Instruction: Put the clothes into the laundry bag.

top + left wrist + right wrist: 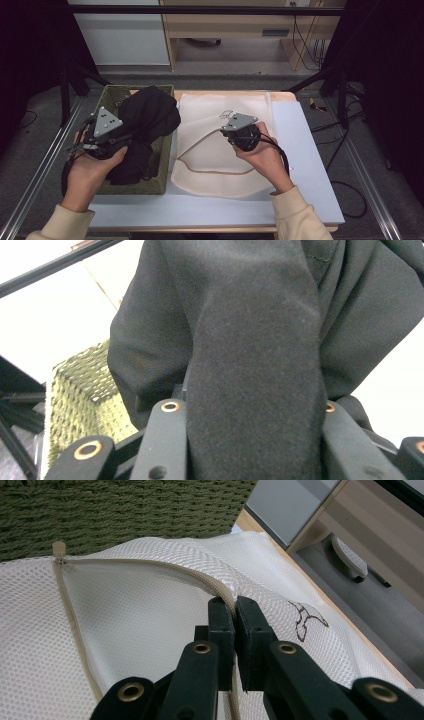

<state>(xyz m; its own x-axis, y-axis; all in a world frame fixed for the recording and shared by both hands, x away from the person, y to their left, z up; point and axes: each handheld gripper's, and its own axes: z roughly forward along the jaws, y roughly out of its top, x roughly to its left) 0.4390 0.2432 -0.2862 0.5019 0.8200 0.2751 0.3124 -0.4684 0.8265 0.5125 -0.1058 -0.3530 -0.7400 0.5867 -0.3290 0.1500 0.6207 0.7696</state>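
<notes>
My left gripper (252, 440) clenches black garment (147, 117) above green basket (162, 165); right gripper (235, 610) pinches mesh laundry bag (210, 150) zipper edge.

The garment (147, 117) is plain black with a felted nap. The basket (112, 95) is olive green, woven. The mesh bag (215, 165) is cream, with a fine net pattern, a beige zip (150, 565) and a small brown outline drawing (305, 617). The bench (300, 150) is pale grey-blue with a light wood edge. Each hand-held gripper has black jaws with brass-coloured rivets and a grey plate (106, 121). The sleeves (295, 215) are beige.
</notes>
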